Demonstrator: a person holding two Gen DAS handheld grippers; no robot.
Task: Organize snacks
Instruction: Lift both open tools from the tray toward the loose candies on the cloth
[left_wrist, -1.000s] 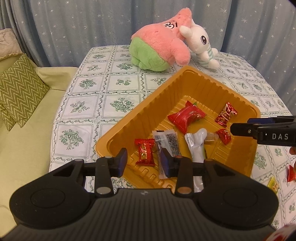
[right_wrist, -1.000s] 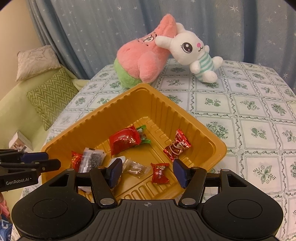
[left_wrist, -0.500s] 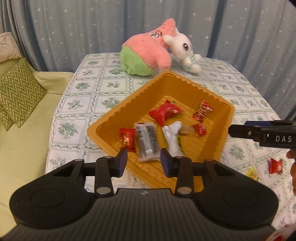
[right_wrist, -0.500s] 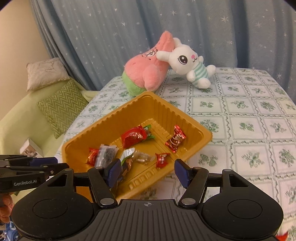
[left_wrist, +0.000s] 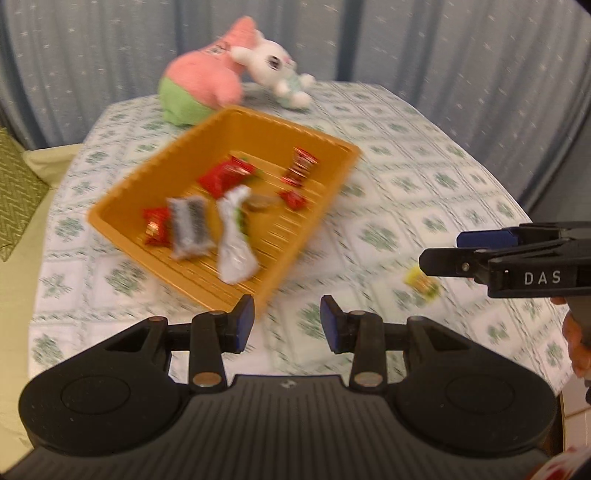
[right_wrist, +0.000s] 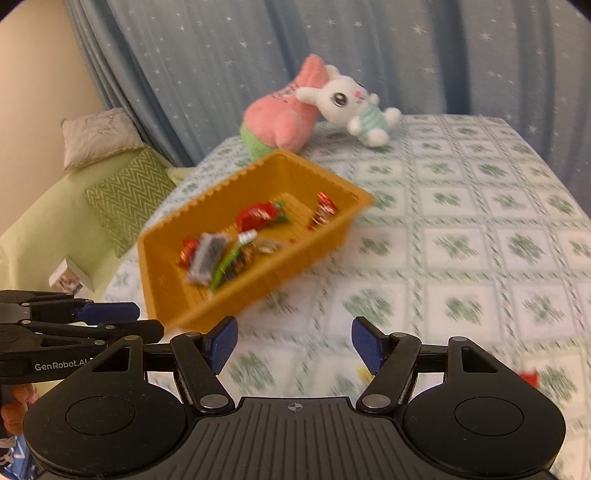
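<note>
The left gripper (left_wrist: 287, 321) is hovering above the tablecloth (left_wrist: 406, 177) with jaws apart, gripping nothing, just beside the near corner of the orange tray (left_wrist: 332, 184). The right gripper (right_wrist: 291, 345) is likewise hanging spread and empty over the cloth. The tray is sitting on the table holding several wrapped snacks (left_wrist: 225, 177); a yellow candy (left_wrist: 421, 282) is lying outside it on the cloth
</note>
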